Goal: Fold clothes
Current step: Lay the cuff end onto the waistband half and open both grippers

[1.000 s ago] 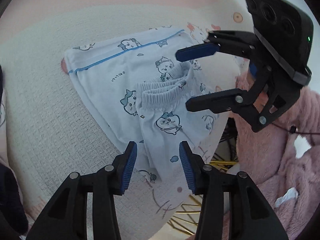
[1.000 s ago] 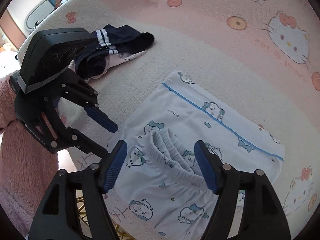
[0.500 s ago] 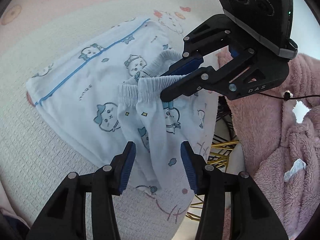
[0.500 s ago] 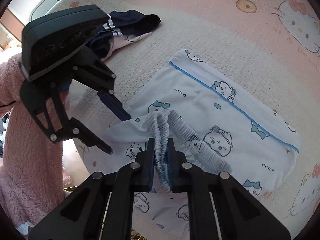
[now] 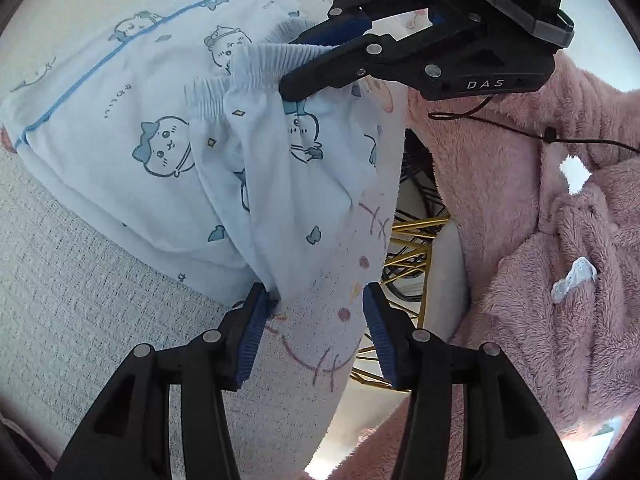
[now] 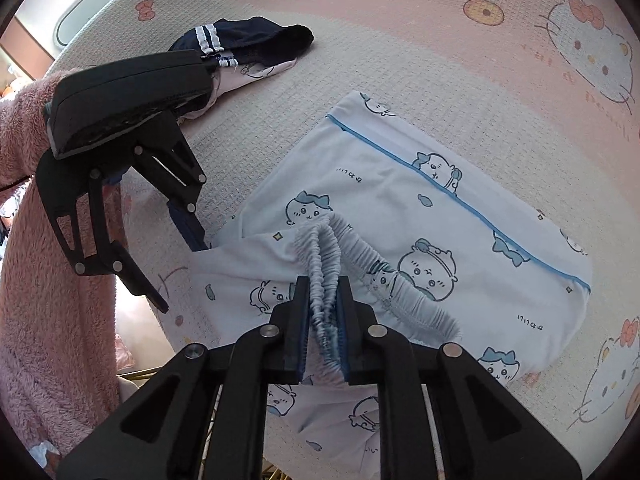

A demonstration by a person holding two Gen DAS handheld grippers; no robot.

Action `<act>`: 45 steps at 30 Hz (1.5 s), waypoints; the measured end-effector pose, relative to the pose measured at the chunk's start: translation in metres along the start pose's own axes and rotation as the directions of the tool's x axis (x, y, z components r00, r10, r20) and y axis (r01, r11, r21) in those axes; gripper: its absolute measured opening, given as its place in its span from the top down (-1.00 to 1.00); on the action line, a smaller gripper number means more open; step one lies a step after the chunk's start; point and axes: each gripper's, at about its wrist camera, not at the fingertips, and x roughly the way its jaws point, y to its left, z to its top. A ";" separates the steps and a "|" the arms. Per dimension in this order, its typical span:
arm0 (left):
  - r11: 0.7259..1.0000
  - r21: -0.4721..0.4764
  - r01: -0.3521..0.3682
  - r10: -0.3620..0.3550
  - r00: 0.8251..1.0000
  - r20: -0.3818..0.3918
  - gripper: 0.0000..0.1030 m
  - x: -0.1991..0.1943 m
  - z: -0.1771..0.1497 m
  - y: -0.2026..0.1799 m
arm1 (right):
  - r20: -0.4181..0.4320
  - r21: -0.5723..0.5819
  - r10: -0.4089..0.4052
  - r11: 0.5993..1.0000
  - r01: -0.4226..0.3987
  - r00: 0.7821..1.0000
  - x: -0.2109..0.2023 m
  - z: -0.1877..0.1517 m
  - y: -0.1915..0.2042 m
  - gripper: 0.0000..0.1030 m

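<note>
Pale blue cartoon-print pyjama pants (image 5: 280, 168) lie on a folded matching top with blue piping (image 5: 120, 80) at the table's edge. My right gripper (image 6: 323, 284) pinches the bunched elastic waistband (image 6: 320, 256) and holds it raised; its jaws are opening slightly, but the pads still press on the fabric. It reaches in from the upper right in the left wrist view, right gripper (image 5: 304, 68). My left gripper (image 5: 312, 300) stands open low over the table edge. It straddles the hanging table cover, and the pants' lower end touches its left pad (image 5: 256, 312). From the right wrist it appears as left gripper (image 6: 180, 276).
A Hello Kitty table cover (image 6: 520, 60) spreads under everything. A navy garment with white stripes (image 6: 248, 40) lies at the far side. A person's pink fleece robe (image 5: 540, 220) is close beside the table. A gold wire frame (image 5: 412, 248) shows below the edge.
My right gripper went from wide open over the waistband to shut on it and has lifted it. My left gripper rolled and sank toward the pants' lower end at the table edge.
</note>
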 end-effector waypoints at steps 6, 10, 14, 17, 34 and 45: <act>0.997 -0.028 -0.074 0.077 0.993 0.090 0.01 -0.016 0.025 0.017 | -0.015 -0.105 -0.019 0.994 0.017 1.000 -0.011 -0.001 0.014 0.65; 0.997 -0.016 -0.075 0.075 0.997 0.008 -0.07 -0.003 0.033 0.024 | -0.030 -0.090 -0.069 0.994 0.066 0.997 -0.004 -0.005 0.008 0.43; 0.999 0.022 0.030 -0.028 0.995 -0.098 -0.11 0.007 0.024 0.012 | 0.024 -0.032 -0.047 0.998 0.048 0.999 0.007 0.007 -0.008 0.01; 0.996 0.035 0.078 -0.070 0.981 -0.179 -0.11 0.012 0.013 0.006 | -0.007 -0.067 0.011 0.998 -0.011 1.000 0.026 0.015 -0.009 -0.43; 0.993 0.110 -0.043 0.046 0.999 -0.024 -0.14 -0.034 0.023 0.020 | 0.012 -0.297 0.081 0.952 -0.073 0.997 -0.015 -0.022 0.050 0.56; 0.996 0.045 0.081 -0.084 0.994 0.070 -0.14 -0.044 0.042 0.044 | 0.056 -0.334 0.130 0.937 -0.105 0.990 -0.032 -0.033 0.061 0.56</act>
